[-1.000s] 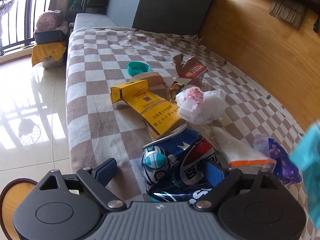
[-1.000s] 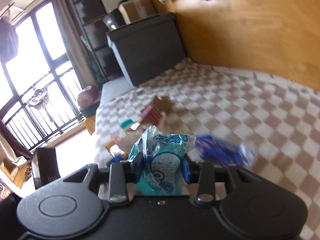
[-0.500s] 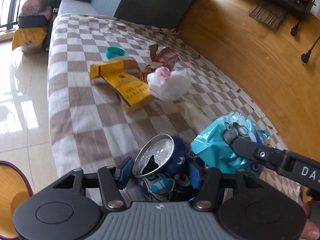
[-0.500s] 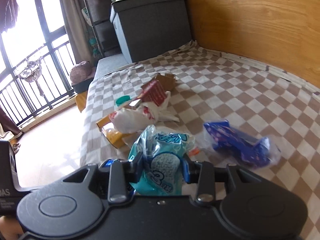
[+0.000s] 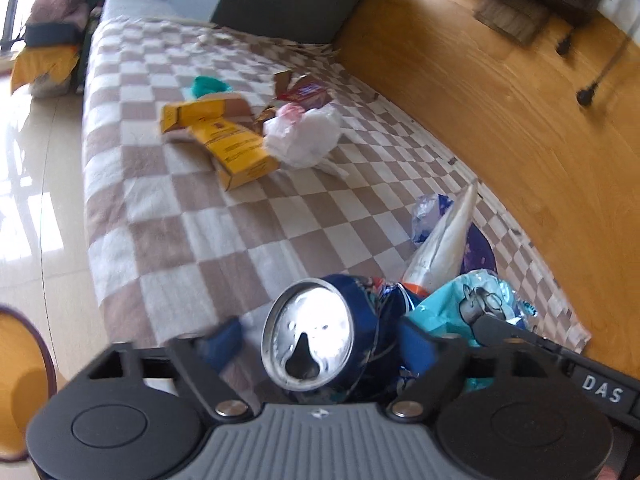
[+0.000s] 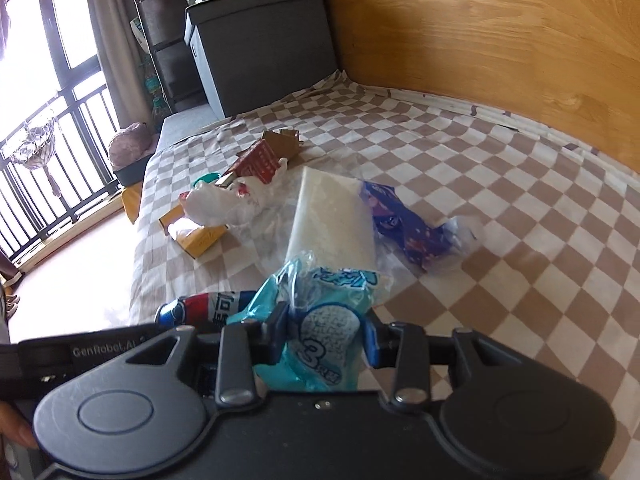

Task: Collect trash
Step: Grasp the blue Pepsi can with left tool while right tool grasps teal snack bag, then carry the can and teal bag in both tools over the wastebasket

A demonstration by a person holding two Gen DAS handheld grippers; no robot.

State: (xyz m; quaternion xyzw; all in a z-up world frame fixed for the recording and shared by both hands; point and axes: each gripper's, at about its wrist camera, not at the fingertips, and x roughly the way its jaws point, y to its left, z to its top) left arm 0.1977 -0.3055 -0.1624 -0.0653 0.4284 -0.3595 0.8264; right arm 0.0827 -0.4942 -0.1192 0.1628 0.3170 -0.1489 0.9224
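- A brown bin shows only as a rim at the far-left edge of the left wrist view, on the pale floor; its inside is not visible.
- A checked blanket covers the low bed, with a dark storage box at its far end and a wooden wall along its right side.
- In the far middle of the blanket lies a heap: a yellow carton open at its near end, a green lid, a white plastic bag and a red box, all touching or just beside one another.
- The left gripper is clamped on a crushed blue can; the can's long axis runs away from the camera, with its opened top facing the lens.
- The right gripper pinches a teal wrapper, which stands roughly upright and touches the can's right side.
- Just beyond both lie a white packet, its long axis running near to far, and to its right a dark blue wrapper flat on the blanket.
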